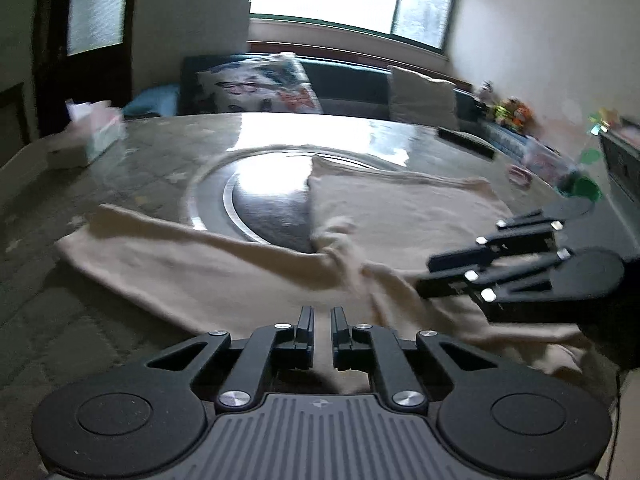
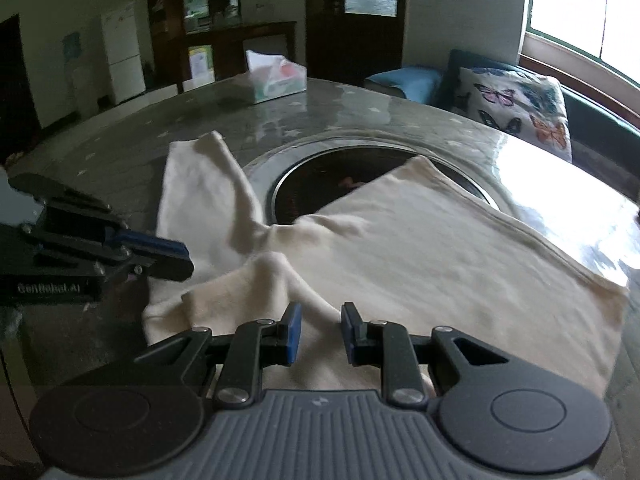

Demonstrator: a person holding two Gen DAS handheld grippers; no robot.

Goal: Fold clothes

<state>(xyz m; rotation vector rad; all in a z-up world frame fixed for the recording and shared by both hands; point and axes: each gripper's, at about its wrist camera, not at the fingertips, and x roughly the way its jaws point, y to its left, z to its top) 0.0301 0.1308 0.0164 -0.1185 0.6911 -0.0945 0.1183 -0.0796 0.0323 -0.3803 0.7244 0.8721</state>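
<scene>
A cream garment (image 1: 400, 216) lies spread over the round table (image 1: 160, 160), with one long part (image 2: 192, 184) stretching away from its body (image 2: 440, 248). My right gripper (image 2: 320, 312) sits at the near edge, shut on a raised ridge of the cloth. In the left wrist view it (image 1: 424, 276) comes in from the right, and the fabric bunches toward its tips. My left gripper (image 1: 322, 312) hovers over the near hem with only a slim slit between its jaws; cloth shows through, but no pinch is clear. From the right wrist view the left gripper (image 2: 186, 260) looks shut just above the garment's left edge.
A dark round inset (image 2: 320, 184) fills the table's middle, partly under the garment. A tissue box (image 2: 276, 76) stands at the far side. A dark flat bar (image 1: 466, 142) and small clutter (image 1: 520, 176) lie near the right rim. A sofa with a butterfly cushion (image 2: 520, 108) is behind.
</scene>
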